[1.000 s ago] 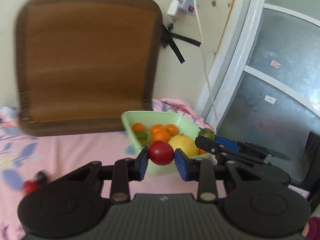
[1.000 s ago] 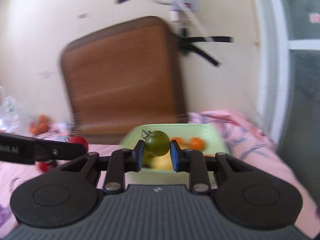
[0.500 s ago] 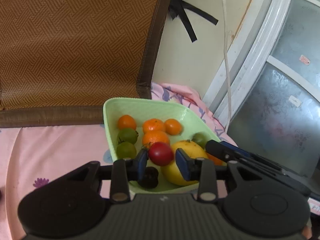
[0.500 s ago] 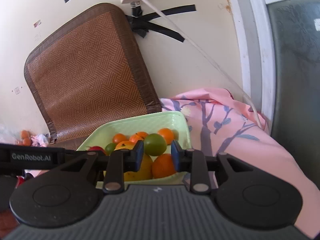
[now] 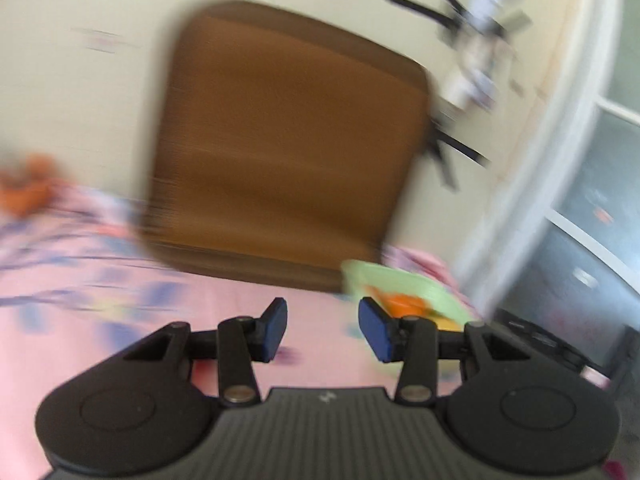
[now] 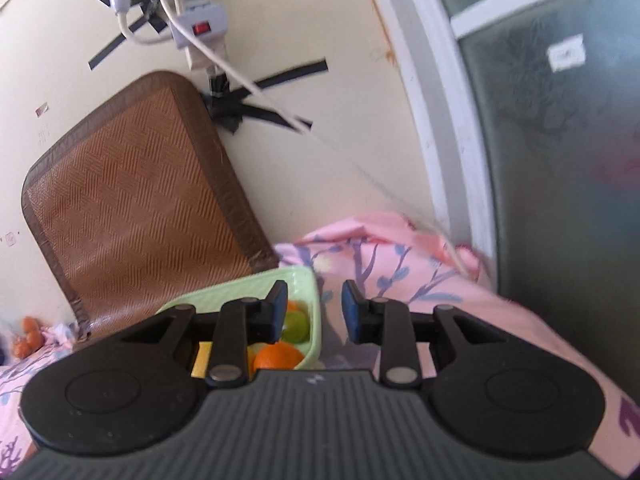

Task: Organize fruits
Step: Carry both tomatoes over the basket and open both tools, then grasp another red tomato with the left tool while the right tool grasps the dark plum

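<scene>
My left tongs [image 5: 323, 326] and right tongs [image 6: 313, 311] gape wide, empty; small round fruits in the pale-green plastic bowl [image 6: 314, 288] at nine o'clock look light, smooth, bruisable: grip across the middle.

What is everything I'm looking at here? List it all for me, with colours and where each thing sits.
bowl: one, pale green, on the cloth by the mat
oranges: at least two, orange, in the bowl
green fruit: one, in the bowl
mat: one, brown woven, leaning on the wall
cloth: one, pink with purple branches, covering the surface
power strip: one, white, taped on the wall
small fruits: a few, orange, far left
left gripper: black, blue pads, open, empty
right gripper: black, blue pads, open, empty
</scene>
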### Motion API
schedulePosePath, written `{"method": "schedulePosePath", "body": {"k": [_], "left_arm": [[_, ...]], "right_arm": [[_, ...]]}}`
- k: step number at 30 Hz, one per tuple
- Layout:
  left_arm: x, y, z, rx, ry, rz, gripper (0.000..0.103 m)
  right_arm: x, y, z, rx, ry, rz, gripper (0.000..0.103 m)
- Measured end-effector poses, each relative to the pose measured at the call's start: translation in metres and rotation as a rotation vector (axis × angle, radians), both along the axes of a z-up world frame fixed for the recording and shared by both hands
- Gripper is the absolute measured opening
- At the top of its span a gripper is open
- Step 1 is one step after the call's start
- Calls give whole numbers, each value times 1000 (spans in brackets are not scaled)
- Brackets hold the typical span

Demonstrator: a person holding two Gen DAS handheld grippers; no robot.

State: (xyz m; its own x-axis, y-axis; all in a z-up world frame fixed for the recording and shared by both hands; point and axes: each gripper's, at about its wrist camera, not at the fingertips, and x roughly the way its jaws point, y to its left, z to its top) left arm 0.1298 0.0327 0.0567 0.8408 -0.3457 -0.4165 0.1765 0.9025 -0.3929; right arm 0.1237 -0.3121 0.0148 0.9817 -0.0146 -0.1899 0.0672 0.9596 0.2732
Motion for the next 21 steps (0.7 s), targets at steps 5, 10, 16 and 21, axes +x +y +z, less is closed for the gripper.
{"method": "schedulePosePath", "body": {"k": [5, 10, 16, 21], "left_arm": [[-20, 49, -16, 73, 53, 138, 41], [-10, 24, -40, 205, 71, 42, 44], [17, 5, -66, 247, 137, 18, 34], [-2, 23, -63, 181, 124, 21, 28]], "right_arm": [[-6, 15, 5, -74, -44, -34, 32], [-18, 44, 18, -49, -34, 92, 32], [-5, 105, 20, -16, 69, 390, 32], [25, 167, 13, -47, 161, 570, 32]]}}
